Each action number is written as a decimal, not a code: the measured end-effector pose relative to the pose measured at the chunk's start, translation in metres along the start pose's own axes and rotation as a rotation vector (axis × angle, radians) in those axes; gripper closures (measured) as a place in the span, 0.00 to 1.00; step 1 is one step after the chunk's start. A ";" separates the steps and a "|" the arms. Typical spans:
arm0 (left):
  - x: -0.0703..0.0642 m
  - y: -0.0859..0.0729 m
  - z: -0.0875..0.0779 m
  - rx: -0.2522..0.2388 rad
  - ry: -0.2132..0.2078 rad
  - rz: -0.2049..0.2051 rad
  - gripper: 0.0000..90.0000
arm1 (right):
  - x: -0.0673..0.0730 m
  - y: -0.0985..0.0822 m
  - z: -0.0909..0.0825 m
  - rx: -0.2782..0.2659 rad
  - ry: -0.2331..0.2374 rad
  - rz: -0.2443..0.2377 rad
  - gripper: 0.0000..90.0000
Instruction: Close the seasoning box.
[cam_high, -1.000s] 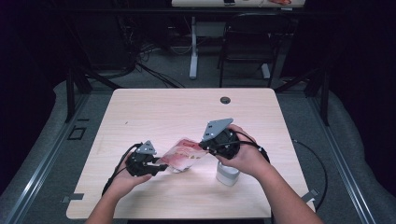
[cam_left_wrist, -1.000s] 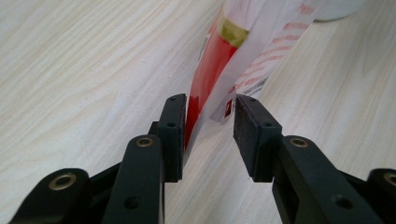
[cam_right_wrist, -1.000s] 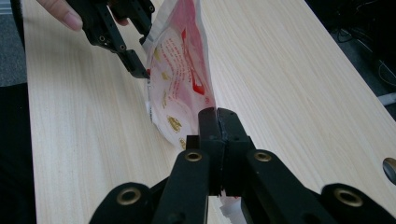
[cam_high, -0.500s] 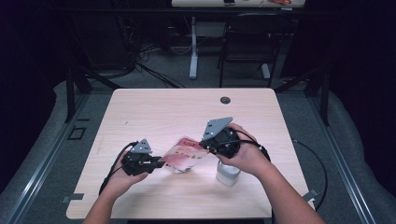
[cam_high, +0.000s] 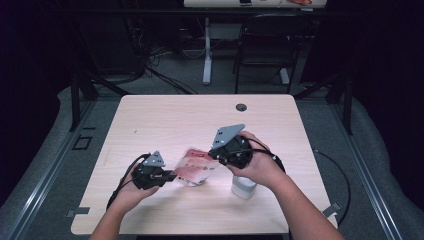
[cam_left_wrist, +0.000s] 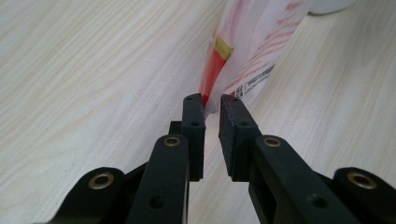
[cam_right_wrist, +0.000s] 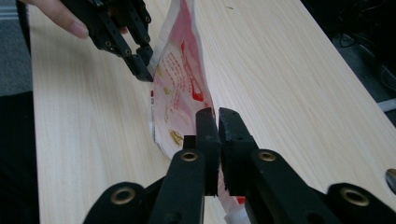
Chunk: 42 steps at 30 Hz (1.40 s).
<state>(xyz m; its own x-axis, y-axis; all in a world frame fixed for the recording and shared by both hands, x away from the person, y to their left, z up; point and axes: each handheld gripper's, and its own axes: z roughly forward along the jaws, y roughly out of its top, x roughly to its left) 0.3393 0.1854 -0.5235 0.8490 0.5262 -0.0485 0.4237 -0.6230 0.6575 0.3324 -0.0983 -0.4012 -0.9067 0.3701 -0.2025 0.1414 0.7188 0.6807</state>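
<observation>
1. The left gripper has just closed on one edge of the packet, its jaws now pinching only the thin border.
2. The right gripper pinches the opposite edge; its jaws have just eased open a little, so that edge could slip out.
3. Pulling apart unevenly could tear the film crookedly or spill the contents.
4. The packet is a glossy red-and-white printed pouch, held between the grippers just above the table, near a white cup.

Your right gripper has its fingers pinched on the edge of the red-and-white packet. Farther off, your left gripper grips the packet's far edge above the wooden surface.
</observation>
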 end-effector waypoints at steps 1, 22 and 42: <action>0.000 -0.001 0.001 -0.002 -0.004 -0.005 0.90 | 0.000 0.000 0.001 -0.004 0.003 0.009 0.95; 0.002 -0.009 0.008 0.022 -0.013 -0.015 0.90 | -0.002 0.000 0.008 -0.053 0.032 0.059 0.82; 0.005 -0.011 0.002 -0.015 -0.024 -0.058 0.80 | 0.004 0.016 0.018 -0.074 0.025 0.033 0.77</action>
<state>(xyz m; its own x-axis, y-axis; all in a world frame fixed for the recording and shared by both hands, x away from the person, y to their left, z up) 0.3394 0.1937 -0.5330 0.8305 0.5471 -0.1047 0.4678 -0.5831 0.6642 0.3386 -0.0751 -0.4042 -0.9118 0.3774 -0.1621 0.1426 0.6608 0.7369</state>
